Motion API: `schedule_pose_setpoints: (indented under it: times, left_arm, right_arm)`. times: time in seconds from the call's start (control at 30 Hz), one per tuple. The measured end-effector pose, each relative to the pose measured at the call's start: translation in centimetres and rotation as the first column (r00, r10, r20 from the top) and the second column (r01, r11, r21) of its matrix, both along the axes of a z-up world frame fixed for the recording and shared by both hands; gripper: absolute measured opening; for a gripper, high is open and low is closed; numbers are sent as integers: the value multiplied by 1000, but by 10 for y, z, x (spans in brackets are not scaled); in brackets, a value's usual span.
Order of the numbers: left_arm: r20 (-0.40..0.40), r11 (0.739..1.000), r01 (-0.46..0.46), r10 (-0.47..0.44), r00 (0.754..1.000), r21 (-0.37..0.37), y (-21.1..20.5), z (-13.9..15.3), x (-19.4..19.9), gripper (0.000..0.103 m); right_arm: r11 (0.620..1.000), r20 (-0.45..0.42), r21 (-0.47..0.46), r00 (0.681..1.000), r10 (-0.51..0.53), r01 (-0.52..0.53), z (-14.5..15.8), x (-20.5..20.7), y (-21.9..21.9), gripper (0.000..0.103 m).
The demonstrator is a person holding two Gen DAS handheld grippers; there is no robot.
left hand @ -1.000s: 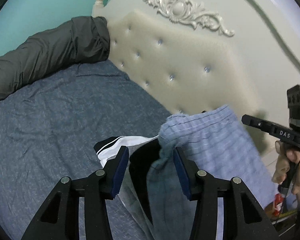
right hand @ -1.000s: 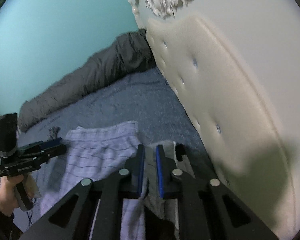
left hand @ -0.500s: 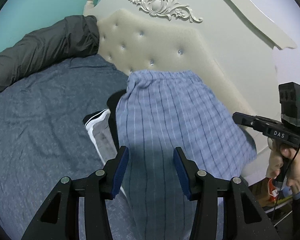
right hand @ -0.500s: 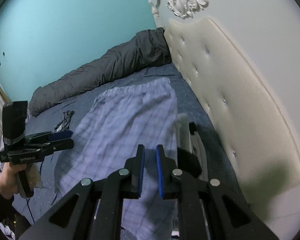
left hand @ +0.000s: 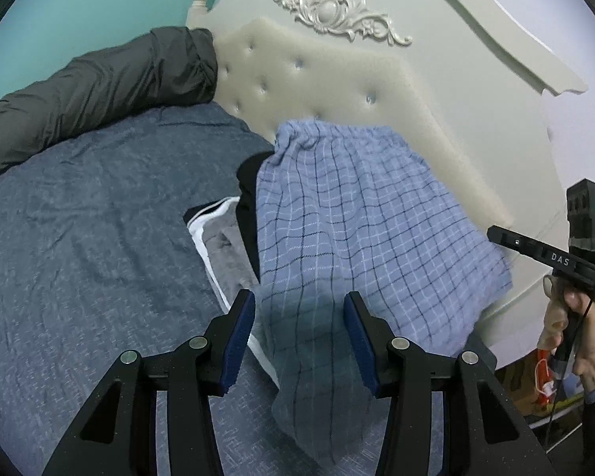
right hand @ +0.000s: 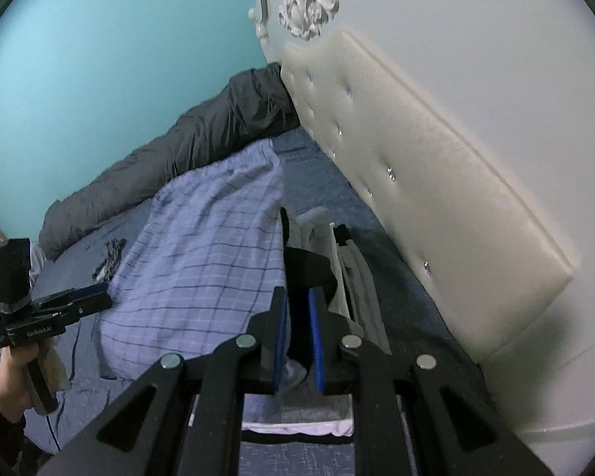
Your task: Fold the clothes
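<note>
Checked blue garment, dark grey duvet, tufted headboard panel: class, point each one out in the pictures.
Checked blue garment (left hand: 357,214): left wrist view, middle of its spread cloth.
Dark grey duvet (left hand: 99,87): left wrist view, middle of the roll.
Tufted headboard panel (right hand: 416,182): right wrist view, centre of the padding.

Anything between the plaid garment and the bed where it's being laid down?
Yes. A dark and grey garment with white stripes already lies on the bed near the headboard, and the blue plaid garment drapes partly over it.
</note>
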State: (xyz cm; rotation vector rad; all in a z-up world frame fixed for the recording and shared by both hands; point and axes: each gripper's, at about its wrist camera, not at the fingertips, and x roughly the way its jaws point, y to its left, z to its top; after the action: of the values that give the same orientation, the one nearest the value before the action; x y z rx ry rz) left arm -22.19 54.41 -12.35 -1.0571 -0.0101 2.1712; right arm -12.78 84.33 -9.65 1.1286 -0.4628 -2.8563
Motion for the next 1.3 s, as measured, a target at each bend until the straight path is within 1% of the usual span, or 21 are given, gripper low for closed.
schedule_pose_setpoints:
  times: [0.17,0.33,0.5,0.73,0.9,1.13,1.3]
  left_arm:
    - [-26,1000,-6,7,1000,10,-11,19,16,51]
    - [-68,1000,-9,10,998,17,-26,43,41,51]
    - [-107,1000,-7,9,994,18,-38,64,66,52]
    - [-129,1000,-3,5,992,20,-54,80,95,55]
    - [-144,999,-11,15,989,32,-70,90,114,59]
    - [-179,1000,-16,20,984,27,-88,101,142,62]
    - [-209,1000,-10,14,978,22,-98,109,166,66]
  right_arm:
    - [1000,-39,4,999,-2,2,18,18,-12,11]
    - [1000,-69,14,998,5,-5,35,37,-31,11]
    - [1000,-86,21,996,-11,13,50,65,-52,11]
    - [999,-100,44,995,-14,18,64,98,-81,11]
    - [998,-115,47,993,-30,36,75,122,-94,11]
    - [996,-131,64,990,-48,57,88,156,-115,11]
    - [995,-141,67,988,-69,79,93,178,-129,11]
